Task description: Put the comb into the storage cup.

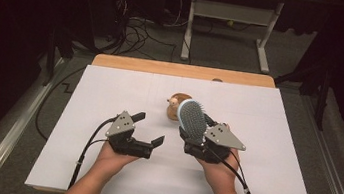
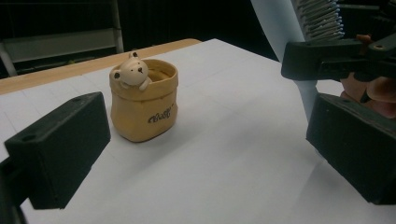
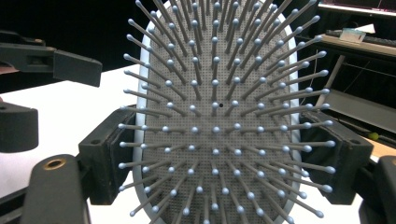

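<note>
Two tongs over tabletop: right tongs clamp hairbrush by head sides; left tongs gape wide, nothing held, bear pot near centre.

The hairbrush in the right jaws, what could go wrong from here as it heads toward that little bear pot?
1. The hairbrush is gripped only by the edges of its wide head in the right gripper, so it could slip or twist.
2. The bear pot is small and stands free on the white sheet; a nudge from the brush could tip it.
3. The open left gripper sits close by and could get in the way.
</note>
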The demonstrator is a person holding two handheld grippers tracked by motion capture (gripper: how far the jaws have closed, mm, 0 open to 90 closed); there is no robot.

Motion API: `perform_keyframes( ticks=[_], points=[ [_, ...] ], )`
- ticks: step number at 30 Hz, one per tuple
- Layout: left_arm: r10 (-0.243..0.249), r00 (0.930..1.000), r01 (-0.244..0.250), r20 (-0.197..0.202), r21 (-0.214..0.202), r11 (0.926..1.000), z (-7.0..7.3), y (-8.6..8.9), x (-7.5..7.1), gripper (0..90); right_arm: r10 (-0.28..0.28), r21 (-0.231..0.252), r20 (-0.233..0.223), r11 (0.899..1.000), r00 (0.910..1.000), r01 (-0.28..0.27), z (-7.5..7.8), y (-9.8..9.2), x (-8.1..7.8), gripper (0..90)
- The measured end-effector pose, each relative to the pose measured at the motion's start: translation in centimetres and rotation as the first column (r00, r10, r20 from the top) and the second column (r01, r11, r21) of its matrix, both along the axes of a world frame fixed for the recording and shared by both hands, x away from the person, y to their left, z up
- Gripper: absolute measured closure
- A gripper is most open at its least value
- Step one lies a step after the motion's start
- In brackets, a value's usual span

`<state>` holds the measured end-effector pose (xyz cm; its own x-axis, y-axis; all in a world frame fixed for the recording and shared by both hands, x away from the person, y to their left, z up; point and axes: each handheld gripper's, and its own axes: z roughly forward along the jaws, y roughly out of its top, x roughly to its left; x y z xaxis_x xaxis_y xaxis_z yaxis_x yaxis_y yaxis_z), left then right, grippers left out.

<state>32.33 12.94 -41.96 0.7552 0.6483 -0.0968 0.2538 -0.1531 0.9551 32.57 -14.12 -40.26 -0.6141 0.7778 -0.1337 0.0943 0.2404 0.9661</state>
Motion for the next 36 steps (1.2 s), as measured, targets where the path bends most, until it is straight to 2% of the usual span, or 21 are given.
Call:
perform_keyframes(
  ticks=[9,22,36],
  points=[
    [-0.008,0.9999,0.008,0.008,-0.01,0.9999,0.5,0.0,-0.3,0.2,0.018,0.009,-0.009,1.0,0.9998,-0.018,-0.3,0.1,-0.8,20.6],
    [-0.025,0.9995,0.026,0.021,-0.028,0.9993,1.2,-0.1,-0.8,0.7,0.034,-0.019,-0.015,0.999,0.9993,-0.034,-1.2,0.8,-1.5,20.7],
    [-0.042,0.9988,0.043,0.024,-0.028,0.9987,1.6,-0.5,-1.3,0.7,0.048,-0.021,-0.009,0.999,0.9988,-0.048,-1.2,1.1,-2.0,20.6]
  ],
)
